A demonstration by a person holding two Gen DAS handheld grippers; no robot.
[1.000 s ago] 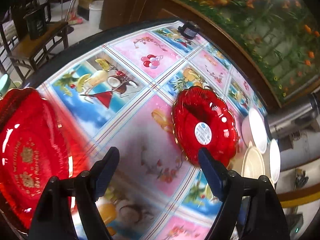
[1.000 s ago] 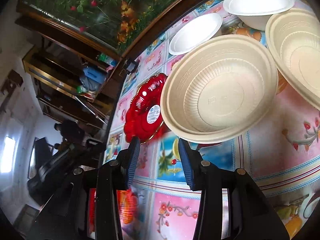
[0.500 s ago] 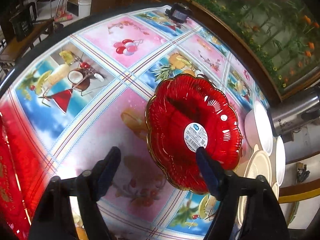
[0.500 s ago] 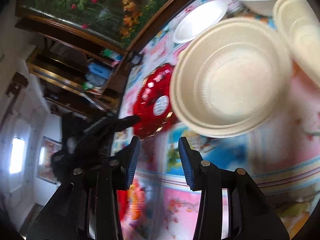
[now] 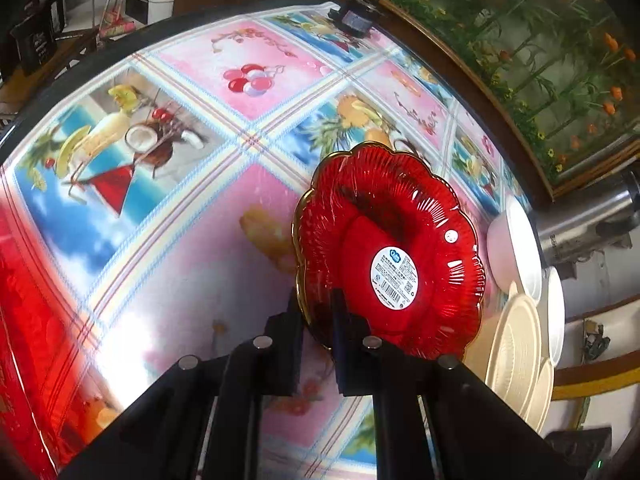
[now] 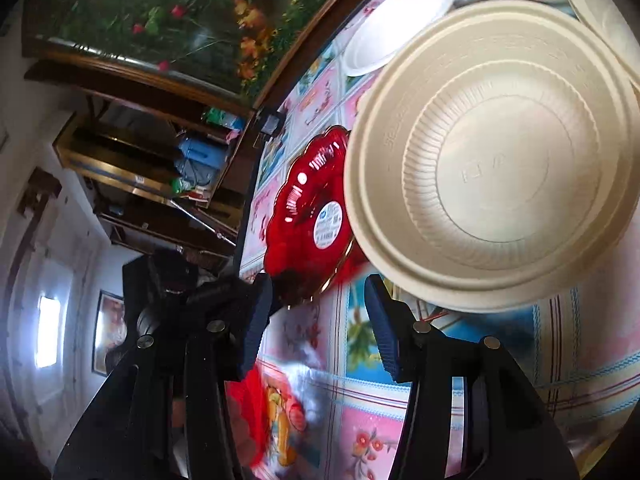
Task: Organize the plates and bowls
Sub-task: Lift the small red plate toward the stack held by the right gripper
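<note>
Left wrist view: left gripper (image 5: 316, 312) clamped on near rim of red scalloped glass plate (image 5: 390, 252), beside cream bowls toward tabletop's right edge; right gripper (image 6: 316, 320) parted, empty

Red scalloped plate (image 5: 384, 256): translucent, ribbed, gold-edged, white oval barcode sticker at centre; near rim clamped, plate tilted on the fruit-print tablecloth. Cream ribbed bowl (image 6: 496, 160): upright, empty, just beside the red plate, its rim overlapping the plate in the right wrist view. White bowl (image 6: 396, 24) farther back, empty. Second cream bowl (image 6: 600, 12) at the frame edge, only partly visible.
</note>
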